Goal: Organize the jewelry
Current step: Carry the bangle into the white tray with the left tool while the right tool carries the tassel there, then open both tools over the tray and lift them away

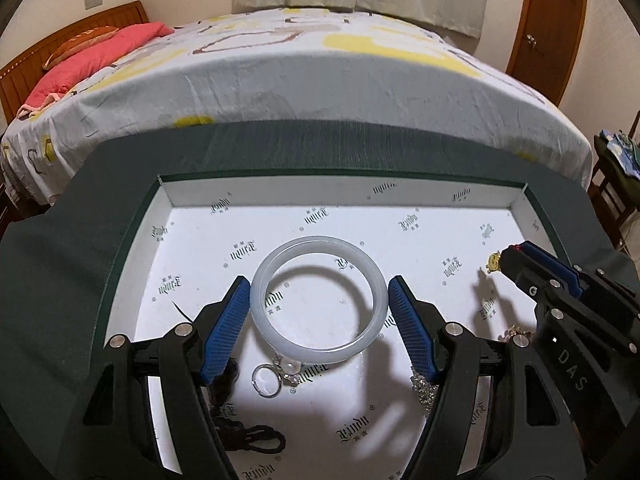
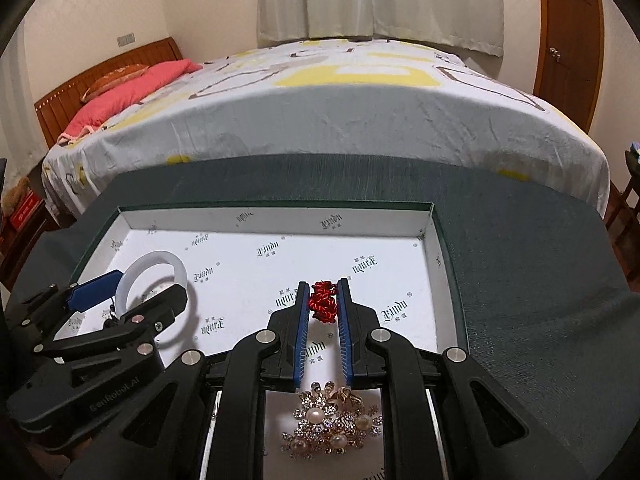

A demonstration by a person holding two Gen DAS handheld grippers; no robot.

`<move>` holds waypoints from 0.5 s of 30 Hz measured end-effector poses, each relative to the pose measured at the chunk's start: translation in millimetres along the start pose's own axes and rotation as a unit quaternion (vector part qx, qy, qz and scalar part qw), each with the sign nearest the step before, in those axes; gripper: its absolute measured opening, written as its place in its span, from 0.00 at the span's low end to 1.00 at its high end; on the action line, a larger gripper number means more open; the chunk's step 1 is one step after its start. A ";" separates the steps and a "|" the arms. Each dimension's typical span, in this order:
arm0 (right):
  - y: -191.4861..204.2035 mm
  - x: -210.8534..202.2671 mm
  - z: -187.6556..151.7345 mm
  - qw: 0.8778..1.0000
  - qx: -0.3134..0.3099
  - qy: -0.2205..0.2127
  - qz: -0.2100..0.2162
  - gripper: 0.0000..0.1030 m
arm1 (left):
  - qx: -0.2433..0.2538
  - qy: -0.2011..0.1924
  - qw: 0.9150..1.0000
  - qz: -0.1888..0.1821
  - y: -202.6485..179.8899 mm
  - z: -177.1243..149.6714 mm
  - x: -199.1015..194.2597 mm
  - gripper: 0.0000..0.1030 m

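Note:
A white jade bangle lies flat in the white printed tray. My left gripper is open, its blue pads on either side of the bangle, apart from it; it shows in the right wrist view too. My right gripper is shut on a red knotted-cord ornament held above the tray floor; in the left wrist view a small gold charm shows at its tip. Pearl-and-rhinestone brooches lie under the right gripper. A silver ring lies near the left gripper.
The tray sits on a dark green cloth. A black cord and a crystal piece lie at the tray's near side. A bed with a patterned sheet stands right behind. A wooden door is at far right.

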State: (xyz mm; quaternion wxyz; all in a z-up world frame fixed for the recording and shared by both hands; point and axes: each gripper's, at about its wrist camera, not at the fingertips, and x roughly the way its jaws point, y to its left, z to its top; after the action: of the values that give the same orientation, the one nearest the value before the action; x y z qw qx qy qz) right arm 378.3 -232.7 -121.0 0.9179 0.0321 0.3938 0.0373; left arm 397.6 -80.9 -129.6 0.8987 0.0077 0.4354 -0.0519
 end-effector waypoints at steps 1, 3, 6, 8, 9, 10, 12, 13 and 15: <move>-0.2 1.6 -0.1 1.000 0.001 0.002 0.001 0.14 | 0.001 0.002 1.000 0.000 -0.3 -0.2 0.8 0.67; 0.1 3.5 -1.0 1.000 0.002 0.006 0.000 0.14 | 0.003 0.006 1.000 -0.001 -1.9 -0.8 3.7 0.67; 1.2 5.0 -1.1 1.000 -0.001 0.007 -0.004 0.14 | 0.004 0.014 1.000 -0.005 -3.3 -1.9 7.5 0.67; 1.1 6.0 -1.3 1.000 -0.003 0.008 -0.004 0.15 | 0.000 0.020 1.000 -0.009 -2.3 -2.4 9.7 0.67; 0.7 6.3 -1.8 1.000 -0.003 0.009 -0.005 0.15 | -0.004 0.020 1.000 -0.011 -1.0 -2.3 10.1 0.67; 0.9 6.9 -1.9 1.000 -0.002 0.010 -0.005 0.16 | -0.008 0.022 1.000 -0.012 0.0 -2.5 10.2 0.67; 0.9 8.1 -2.6 1.000 -0.001 0.012 -0.003 0.16 | -0.010 0.029 0.999 -0.013 0.4 -1.8 12.5 0.68; 1.2 8.1 -2.3 1.000 0.000 0.012 -0.004 0.20 | -0.009 0.027 0.999 -0.014 0.0 -1.9 12.0 0.68; -0.3 6.3 -2.2 1.000 0.005 0.003 -0.010 0.32 | -0.006 0.018 1.000 -0.009 -0.6 -1.5 9.4 0.68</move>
State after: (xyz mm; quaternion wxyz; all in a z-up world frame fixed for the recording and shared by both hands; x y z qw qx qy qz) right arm 381.1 -232.4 -127.1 0.9168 0.0329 0.3971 0.0266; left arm 402.2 -82.2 -137.8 0.8903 -0.0007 0.4518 -0.0572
